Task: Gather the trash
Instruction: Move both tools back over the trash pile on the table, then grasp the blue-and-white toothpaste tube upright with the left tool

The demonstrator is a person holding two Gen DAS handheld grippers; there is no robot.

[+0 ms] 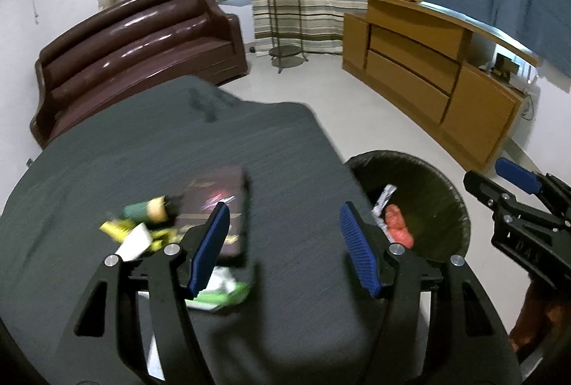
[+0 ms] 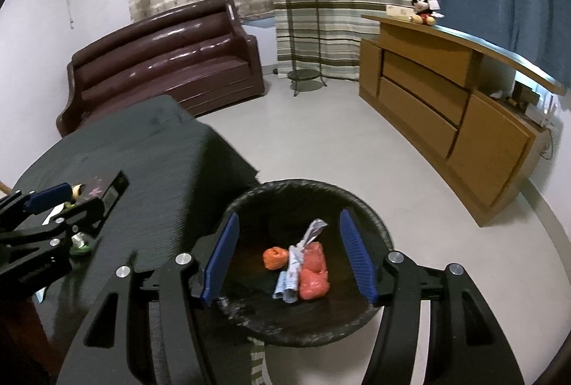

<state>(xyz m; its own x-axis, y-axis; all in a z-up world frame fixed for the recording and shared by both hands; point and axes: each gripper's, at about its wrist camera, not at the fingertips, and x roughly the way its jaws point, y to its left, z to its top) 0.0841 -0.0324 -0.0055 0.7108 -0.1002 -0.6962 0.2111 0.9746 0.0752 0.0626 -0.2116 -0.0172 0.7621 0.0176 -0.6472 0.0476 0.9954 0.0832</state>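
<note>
Left wrist view: left gripper (image 1: 283, 240) jaws wide, holding nothing, above tabletop (image 1: 142, 142).
Trash pile (image 1: 142, 229): near left on the tabletop, beside a dark box (image 1: 217, 206); wrappers judged light, crumply; pinch a raised fold. Blurred, partly hidden behind a finger.
Right wrist view: right gripper (image 2: 287, 254) jaws wide, empty, over trash bin (image 2: 371, 313).
Bin contents: orange bags (image 2: 314, 272), paper; bin's near rim hidden.
</note>
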